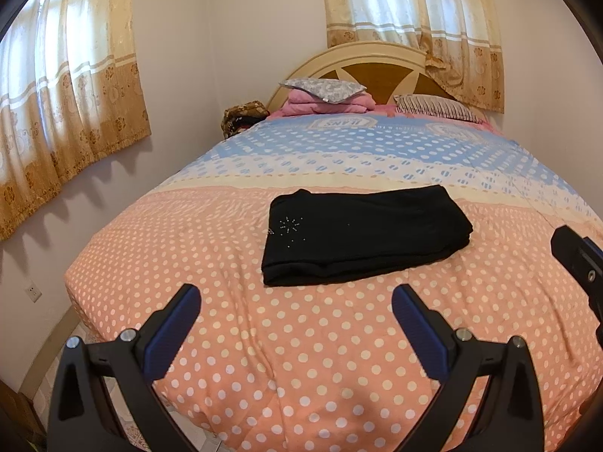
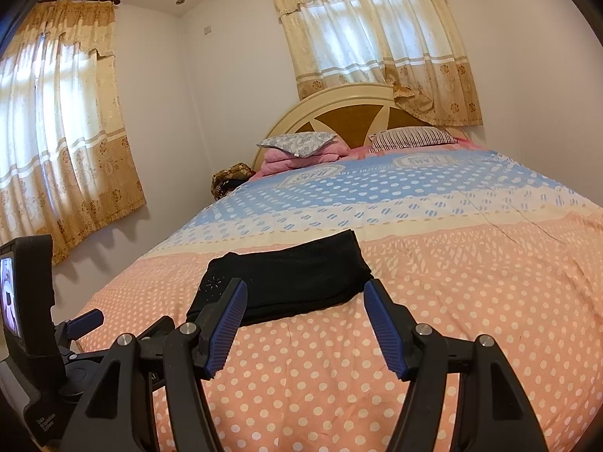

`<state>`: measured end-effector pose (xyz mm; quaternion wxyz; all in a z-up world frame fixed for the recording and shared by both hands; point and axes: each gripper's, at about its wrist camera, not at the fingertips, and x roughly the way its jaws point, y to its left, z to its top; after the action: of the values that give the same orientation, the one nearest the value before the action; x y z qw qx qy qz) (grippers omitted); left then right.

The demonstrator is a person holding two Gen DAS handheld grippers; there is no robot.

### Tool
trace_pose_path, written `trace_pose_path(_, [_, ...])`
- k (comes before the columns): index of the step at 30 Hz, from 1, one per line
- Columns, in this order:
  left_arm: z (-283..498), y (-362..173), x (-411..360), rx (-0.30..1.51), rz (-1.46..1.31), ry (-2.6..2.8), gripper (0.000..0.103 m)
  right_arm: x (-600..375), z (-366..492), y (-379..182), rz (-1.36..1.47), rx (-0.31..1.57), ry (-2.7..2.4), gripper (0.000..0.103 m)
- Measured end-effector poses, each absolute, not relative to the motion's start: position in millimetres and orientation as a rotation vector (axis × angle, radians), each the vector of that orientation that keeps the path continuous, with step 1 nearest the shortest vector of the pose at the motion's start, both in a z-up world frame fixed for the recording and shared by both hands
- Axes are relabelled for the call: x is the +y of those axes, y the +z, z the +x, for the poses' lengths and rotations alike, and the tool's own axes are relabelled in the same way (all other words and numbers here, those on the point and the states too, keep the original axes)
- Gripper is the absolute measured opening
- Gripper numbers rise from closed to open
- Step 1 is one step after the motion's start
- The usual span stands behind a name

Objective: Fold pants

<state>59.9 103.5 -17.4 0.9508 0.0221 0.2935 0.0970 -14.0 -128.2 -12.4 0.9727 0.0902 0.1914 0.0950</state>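
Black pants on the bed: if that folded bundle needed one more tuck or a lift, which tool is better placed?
Right, probably. The right tool stands open just short of the black folded fabric pants, its tips framing the near edge. The left tool, also open, sits farther back over the pink polka-dot bedspread.

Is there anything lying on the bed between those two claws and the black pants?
Nothing visible. Only bare dotted bedspread lies between the open left gripper, the open right gripper and the folded pants.
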Motion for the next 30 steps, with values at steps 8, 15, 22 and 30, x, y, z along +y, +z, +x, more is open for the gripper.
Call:
trace_pose_path(8, [60.4, -17.6, 102.2, 0.595, 0.046, 0.203, 0.103, -131.6, -15.3, -13.0, 0.188, 0.381, 0.190, 0.066])
trace_pose_path(15, [60.1, -16.6, 104.6, 0.589, 0.044, 0.211, 0.103, -131.1, -17.7, -12.8, 0.183, 0.377, 0.187, 0.066])
trace_pose_path(22, [60.6, -14.1, 107.0, 0.584, 0.041, 0.231, 0.103, -131.0, -18.3, -13.1, 0.179, 0.381, 0.186, 0.066])
trace_pose_path(30, [59.6, -11.9, 106.2, 0.560, 0.039, 0.212, 0.103, -131.1, -18.7, -13.7, 0.176, 0.383, 0.182, 0.066])
